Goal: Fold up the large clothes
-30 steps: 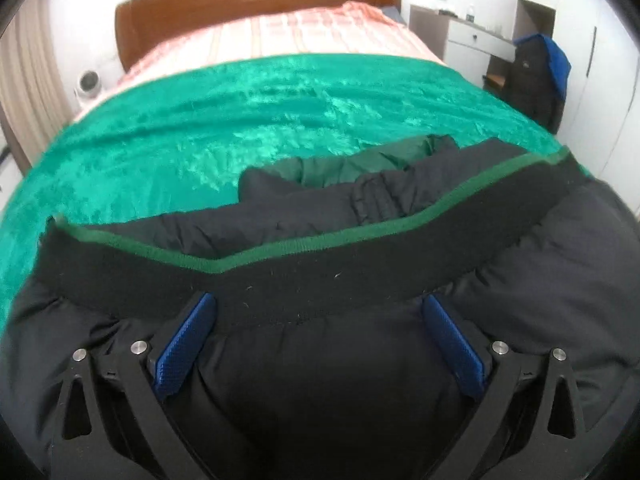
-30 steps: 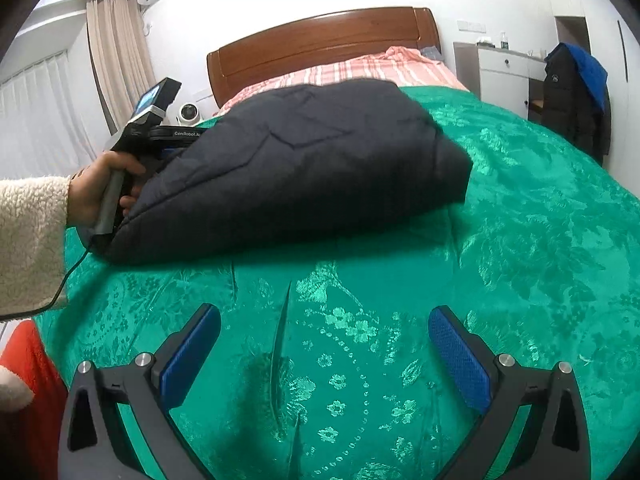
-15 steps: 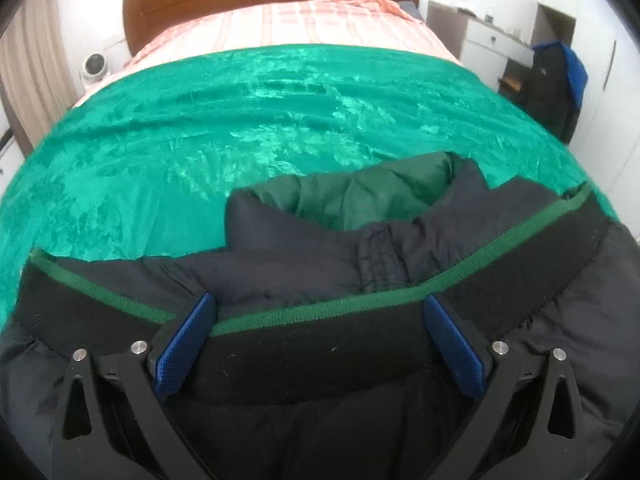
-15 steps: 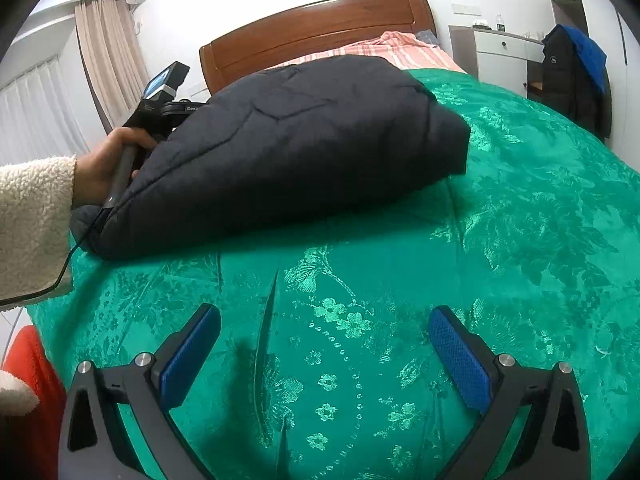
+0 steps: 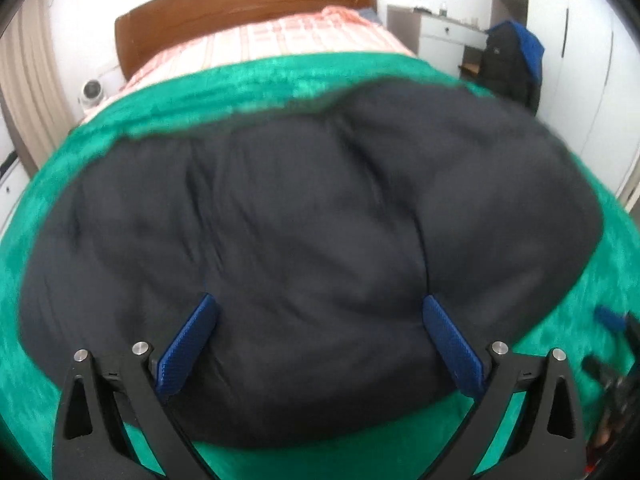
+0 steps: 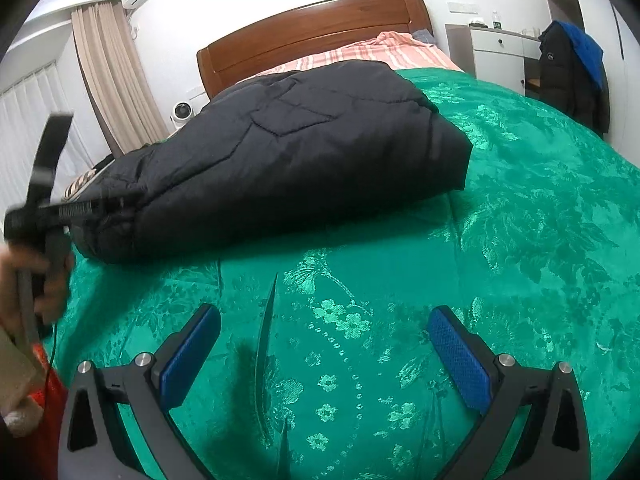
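Softly quilted black jacket (image 6: 288, 156) mounded.

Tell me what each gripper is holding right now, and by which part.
Nothing. Left gripper open over the folded black jacket; right gripper open above the green bedspread.

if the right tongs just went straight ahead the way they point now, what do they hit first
Probably the green bedspread: the open right tongs hang over bare cover and tilt down toward it. The folded dark jacket lies farther ahead and to the left, though depth is uncertain.
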The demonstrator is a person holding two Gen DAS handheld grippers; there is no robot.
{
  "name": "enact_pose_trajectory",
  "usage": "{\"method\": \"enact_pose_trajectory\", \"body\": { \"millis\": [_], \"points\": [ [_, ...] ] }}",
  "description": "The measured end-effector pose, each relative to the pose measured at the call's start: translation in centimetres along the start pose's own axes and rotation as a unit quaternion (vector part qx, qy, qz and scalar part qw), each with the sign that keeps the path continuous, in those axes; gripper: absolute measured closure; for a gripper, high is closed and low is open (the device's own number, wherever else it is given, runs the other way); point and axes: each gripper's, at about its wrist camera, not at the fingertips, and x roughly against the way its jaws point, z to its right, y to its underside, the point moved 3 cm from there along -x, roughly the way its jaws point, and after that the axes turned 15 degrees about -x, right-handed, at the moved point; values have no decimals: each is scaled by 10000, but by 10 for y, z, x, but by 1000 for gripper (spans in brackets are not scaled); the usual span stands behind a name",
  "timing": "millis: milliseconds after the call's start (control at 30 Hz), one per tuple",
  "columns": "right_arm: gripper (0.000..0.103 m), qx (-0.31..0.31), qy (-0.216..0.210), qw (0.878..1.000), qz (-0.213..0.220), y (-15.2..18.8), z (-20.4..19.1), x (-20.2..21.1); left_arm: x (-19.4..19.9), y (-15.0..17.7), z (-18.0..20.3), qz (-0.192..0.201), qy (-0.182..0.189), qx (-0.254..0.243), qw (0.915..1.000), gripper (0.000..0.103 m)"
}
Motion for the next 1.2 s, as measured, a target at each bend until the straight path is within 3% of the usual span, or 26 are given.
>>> {"method": "enact_pose_trajectory", "body": {
  "millis": [467, 967, 1200],
  "points": [
    [0, 219, 197, 9996, -56, 6, -5, -6, -7, 10, 12, -36, -315, -197, 9993, 0],
    [0, 446, 422, 9981, -81, 12, -10, -15, -12, 7, 21, -69, -348, -241, 9991, 0],
    [0, 584, 576, 9966, -68, 15, -14, -21, -5, 21, 35, -275, -396, -691, 9964, 1]
  ]
}}
